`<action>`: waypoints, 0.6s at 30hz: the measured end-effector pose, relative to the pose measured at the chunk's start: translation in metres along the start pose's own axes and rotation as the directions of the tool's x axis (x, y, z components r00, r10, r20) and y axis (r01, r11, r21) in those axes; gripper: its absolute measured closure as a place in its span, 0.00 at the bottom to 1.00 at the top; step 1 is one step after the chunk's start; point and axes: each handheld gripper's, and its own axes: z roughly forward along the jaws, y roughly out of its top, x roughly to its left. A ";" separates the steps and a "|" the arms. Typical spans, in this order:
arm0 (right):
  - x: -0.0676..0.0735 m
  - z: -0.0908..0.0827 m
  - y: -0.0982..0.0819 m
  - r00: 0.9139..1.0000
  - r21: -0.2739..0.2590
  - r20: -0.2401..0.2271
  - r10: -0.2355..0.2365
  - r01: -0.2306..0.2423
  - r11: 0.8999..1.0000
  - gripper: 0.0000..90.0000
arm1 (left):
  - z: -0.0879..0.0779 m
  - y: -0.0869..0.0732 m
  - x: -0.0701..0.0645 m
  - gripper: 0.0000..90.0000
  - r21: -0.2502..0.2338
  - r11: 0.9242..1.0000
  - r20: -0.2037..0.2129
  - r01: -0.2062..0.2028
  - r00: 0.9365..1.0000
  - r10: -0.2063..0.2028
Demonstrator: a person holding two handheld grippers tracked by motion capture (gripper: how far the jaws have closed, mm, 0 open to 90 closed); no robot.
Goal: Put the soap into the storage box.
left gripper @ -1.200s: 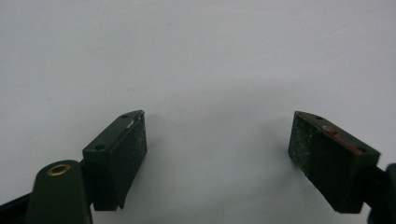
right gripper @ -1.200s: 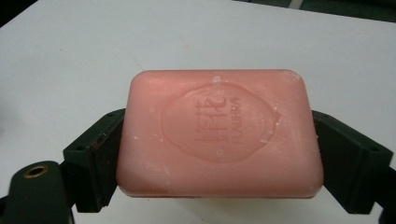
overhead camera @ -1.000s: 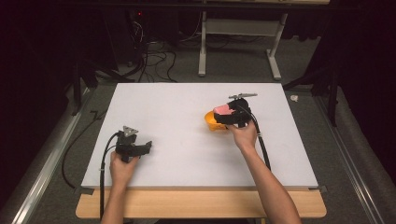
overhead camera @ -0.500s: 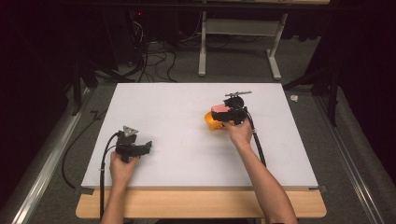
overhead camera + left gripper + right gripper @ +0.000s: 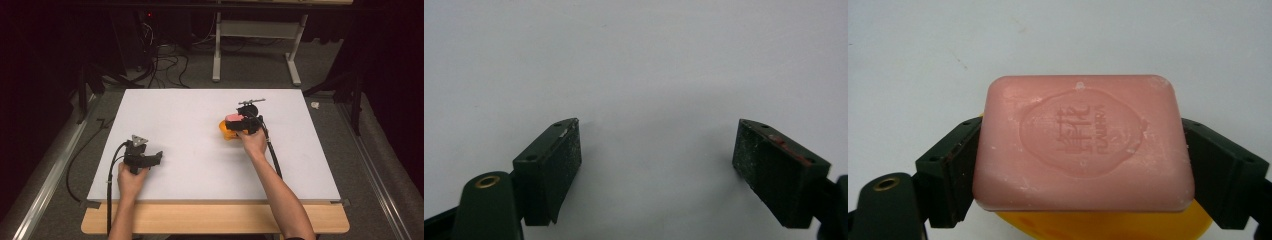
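Pink soap bar clamped across its long sides by right gripper above yellow dish, counter's two o'clock; stiff, likely slippery. Left gripper open, empty.

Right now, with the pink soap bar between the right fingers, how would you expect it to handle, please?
The soap bar looks solid, so probably stiff. Its smooth faces and rounded edges suggest it could slip between the right gripper's fingers. Flat and blocky, it should rest steadily over the yellow dish rather than roll.
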 end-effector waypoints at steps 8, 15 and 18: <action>0.001 0.004 -0.001 1.000 0.005 0.013 0.004 -0.005 1.000 0.15 | 0.000 0.000 0.000 0.22 0.000 1.000 0.000 0.000 1.000 0.000; 0.003 0.005 -0.002 1.000 0.008 0.028 -0.001 0.001 1.000 0.15 | 0.000 0.000 0.000 0.22 -0.002 1.000 -0.002 0.000 1.000 0.000; 0.004 0.006 -0.002 0.999 0.010 0.033 -0.003 0.002 1.000 0.15 | 0.000 0.000 0.000 0.22 -0.002 1.000 -0.002 -0.001 1.000 0.001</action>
